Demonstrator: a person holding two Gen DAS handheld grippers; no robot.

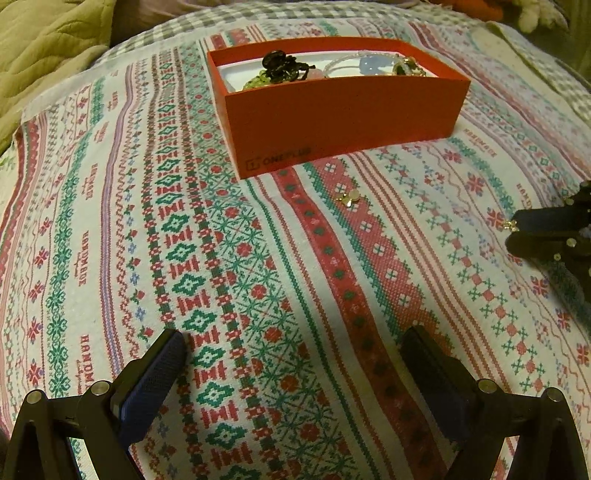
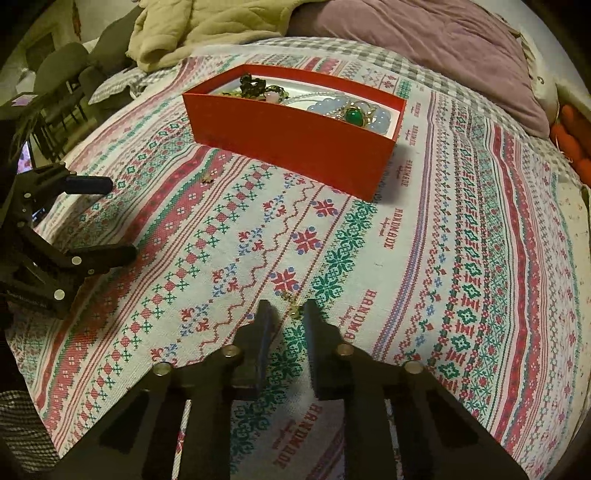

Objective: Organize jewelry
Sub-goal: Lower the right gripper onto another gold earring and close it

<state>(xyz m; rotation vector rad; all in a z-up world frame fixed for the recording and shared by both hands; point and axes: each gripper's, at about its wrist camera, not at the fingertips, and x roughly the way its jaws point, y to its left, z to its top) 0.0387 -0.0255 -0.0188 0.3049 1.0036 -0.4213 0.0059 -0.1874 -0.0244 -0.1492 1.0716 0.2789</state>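
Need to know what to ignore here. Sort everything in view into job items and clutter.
Job:
red box of jewelry
gold earring on the patterned cloth
small gold piece between the right gripper fingers
left gripper, open

Clutter:
beige quilt
purple blanket

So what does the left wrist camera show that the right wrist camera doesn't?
Only the left wrist view shows the printed logo on the red box's side. Only the right wrist view shows a green-stoned piece in the box and a small gold piece between the right gripper tips. Both show the red box, the patterned cloth, and a gold earring lying loose.
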